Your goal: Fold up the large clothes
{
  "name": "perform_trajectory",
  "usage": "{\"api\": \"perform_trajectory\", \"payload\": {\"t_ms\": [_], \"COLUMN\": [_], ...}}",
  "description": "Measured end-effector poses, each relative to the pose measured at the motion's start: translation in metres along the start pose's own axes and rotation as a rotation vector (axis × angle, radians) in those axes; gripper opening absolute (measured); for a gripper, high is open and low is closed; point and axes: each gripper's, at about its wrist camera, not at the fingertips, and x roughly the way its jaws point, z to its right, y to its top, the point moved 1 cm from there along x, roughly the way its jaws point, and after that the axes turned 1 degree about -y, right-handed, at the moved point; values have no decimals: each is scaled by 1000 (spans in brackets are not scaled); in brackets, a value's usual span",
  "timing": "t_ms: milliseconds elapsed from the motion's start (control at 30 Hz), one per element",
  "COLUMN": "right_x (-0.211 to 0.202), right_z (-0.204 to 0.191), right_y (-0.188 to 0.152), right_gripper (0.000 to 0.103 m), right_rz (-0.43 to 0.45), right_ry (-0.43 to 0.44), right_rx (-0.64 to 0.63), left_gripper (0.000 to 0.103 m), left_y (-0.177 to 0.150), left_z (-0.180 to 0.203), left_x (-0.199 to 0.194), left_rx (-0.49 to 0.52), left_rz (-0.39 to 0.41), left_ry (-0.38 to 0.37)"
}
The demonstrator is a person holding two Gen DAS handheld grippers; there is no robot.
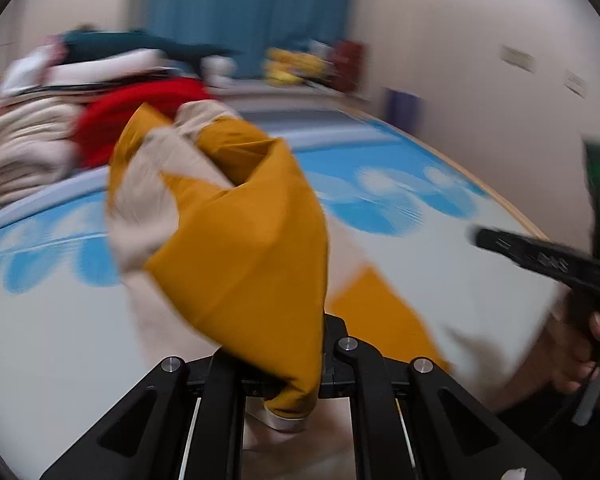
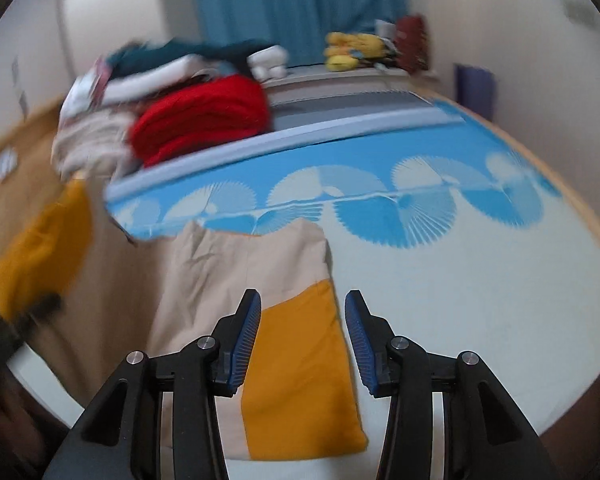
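Note:
A mustard and beige garment [image 2: 284, 280] lies partly flat on the bed, its mustard panel under my right gripper [image 2: 302, 304]. That gripper hovers open above it, and its blue pads [image 2: 248, 332] touch no cloth. My left gripper [image 1: 288, 364] is shut on a bunched part of the same garment [image 1: 240, 248], which hangs lifted in front of the camera and hides the fingertips. In the right wrist view this lifted part [image 2: 44, 248] is a blur at the far left. The right gripper [image 1: 540, 260], held by a hand, shows at the right of the left wrist view.
The bed [image 2: 480, 300] has a white and blue fan-patterned sheet. A pile of clothes with a red one [image 2: 204, 120] on it sits at the back left. Yellow plush toys [image 2: 352, 52] and a blue curtain [image 2: 296, 4] are behind. The wooden bed edge [image 2: 592, 216] runs along the right.

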Motion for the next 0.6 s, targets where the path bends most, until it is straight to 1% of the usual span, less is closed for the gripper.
{"api": "perform_trajectory", "payload": {"t_ms": [33, 67, 100, 133, 167, 200, 233, 267, 300, 333, 367, 400, 467, 533, 567, 600], "right_x": [-3, -5, -7, -7, -5, -3, 4, 11, 23, 34, 45, 57, 76, 99, 106, 112], "right_z": [9, 12, 17, 22, 26, 30, 34, 32, 34, 34, 34, 29, 20, 7, 1, -4], "right_y": [-1, -4, -6, -6, -3, -4, -7, -10, -15, -20, -24, -31, -42, -56, -66, -73], "right_gripper": [48, 50, 54, 61, 64, 70, 75, 76, 76, 76, 76, 76, 76, 76, 76, 76], "right_rz": [3, 1, -7, -20, -32, -54, -92, -121, -180, -229, -267, -316, -397, -504, -538, -567], "right_ry": [-3, 0, 19, 53, 74, 102, 132, 149, 185, 211, 224, 234, 251, 253, 237, 200], "right_rx": [20, 31, 44, 57, 66, 84, 109, 128, 160, 180, 189, 190, 188, 176, 162, 136], "left_gripper": [8, 12, 14, 23, 25, 25, 26, 34, 41, 52, 54, 54, 54, 54, 54, 54], "left_y": [-3, -7, -13, -21, -25, -29, -30, -28, -24, -20, -18, -16, -16, -18, -20, -24], "left_z": [22, 37, 48, 56, 60, 60, 55, 49, 39, 26, 15, 5, -22, -42, -50, -58], "left_x": [21, 40, 58, 76, 84, 89, 86, 81, 72, 63, 55, 47, 32, 24, 23, 21], "left_rx": [31, 48, 52, 44, 30, 2, -37, -59, -94, -132, -159, -179, -228, -275, -284, -285], "left_rz": [-57, -124, -199, -287, -341, -384, -397, -392, -378, -354, -329, -309, -279, -263, -262, -265], "left_ry": [-60, -111, -168, -223, -260, -302, -343, -365, -382, -385, -379, -365, -301, -234, -193, -140]}}
